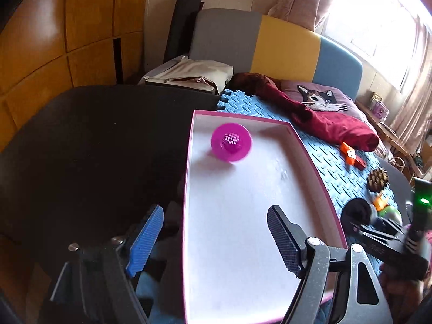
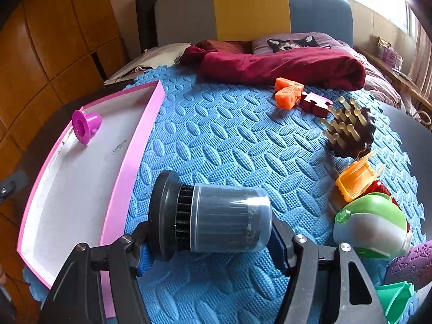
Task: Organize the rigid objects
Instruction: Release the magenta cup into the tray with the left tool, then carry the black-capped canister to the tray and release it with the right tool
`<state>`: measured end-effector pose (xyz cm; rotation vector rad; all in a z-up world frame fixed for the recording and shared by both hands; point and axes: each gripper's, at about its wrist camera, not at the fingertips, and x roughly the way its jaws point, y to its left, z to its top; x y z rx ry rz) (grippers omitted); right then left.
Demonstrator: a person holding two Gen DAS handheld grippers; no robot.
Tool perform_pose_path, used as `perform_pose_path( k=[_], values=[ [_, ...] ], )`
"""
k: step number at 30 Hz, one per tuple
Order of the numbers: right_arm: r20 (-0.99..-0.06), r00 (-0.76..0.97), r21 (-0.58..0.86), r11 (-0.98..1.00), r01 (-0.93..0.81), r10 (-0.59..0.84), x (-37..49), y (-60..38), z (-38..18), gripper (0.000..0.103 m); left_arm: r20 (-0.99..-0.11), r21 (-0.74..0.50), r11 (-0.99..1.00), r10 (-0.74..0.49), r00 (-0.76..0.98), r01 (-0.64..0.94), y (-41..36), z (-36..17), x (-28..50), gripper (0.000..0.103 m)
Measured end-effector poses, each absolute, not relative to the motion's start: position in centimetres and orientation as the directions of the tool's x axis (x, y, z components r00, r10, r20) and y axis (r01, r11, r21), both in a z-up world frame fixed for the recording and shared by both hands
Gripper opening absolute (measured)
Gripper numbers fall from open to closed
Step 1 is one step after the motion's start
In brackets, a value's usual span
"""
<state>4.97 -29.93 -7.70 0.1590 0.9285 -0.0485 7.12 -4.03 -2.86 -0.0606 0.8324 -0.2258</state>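
Magenta plunger (image 1: pixel 231 142) lies on its side at the far end of the pink tray (image 1: pixel 243 118). Left gripper (image 1: pixel 216 239) stands apart and empty over the tray; right gripper (image 2: pixel 210 245) clamps a black filter (image 2: pixel 213 220).

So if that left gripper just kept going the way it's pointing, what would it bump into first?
Probably the white floor of the pink tray, short of the magenta flanged piece. The left gripper is open and empty; depth is uncertain.

Shallow pink-rimmed white cardboard tray (image 1: pixel 270 189) mostly bare, magenta plastic flanged cap (image 1: pixel 231 145) near its far corner, wide bare blue foam mat (image 2: pixel 216 140) beside it, small toys crowding the mat's right edge
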Motion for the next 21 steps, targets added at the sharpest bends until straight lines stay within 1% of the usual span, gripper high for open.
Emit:
perform_pose_path(
  k=[2, 9, 14, 17, 21],
  values=[
    [-0.799, 0.601, 0.065, 0.993, 0.101, -0.009, 4.9, -29.2, -7.9, 0.071, -0.726, -0.150, 0.973, -0.230, 0.648, 0.178, -3.9, -2.7, 6.4, 0.081],
    [-0.788, 0.615, 0.073, 0.990, 0.120, -0.016, 4.8, -29.4, -7.9, 0.071, -0.718, -0.156, 0.971, -0.239, 0.653, 0.184, -3.6, -2.4, 4.6, 0.082],
    [-0.781, 0.624, 0.095, 0.988, 0.124, -0.003, 4.6, -29.5, -7.8, 0.073, -0.720, -0.183, 0.968, -0.252, 0.647, 0.173, -2.9, -2.7, 4.0, 0.082],
    [-0.769, 0.639, 0.152, 0.978, 0.143, 0.026, 4.5, -30.0, -7.7, 0.077, -0.724, -0.191, 0.966, -0.258, 0.640, 0.174, -2.6, -2.8, 3.7, 0.082],
    [-0.761, 0.647, 0.178, 0.972, 0.151, 0.039, 4.5, -30.2, -7.7, 0.077, -0.726, -0.195, 0.966, -0.259, 0.637, 0.170, -2.1, -3.1, 3.3, 0.082]
  ],
)
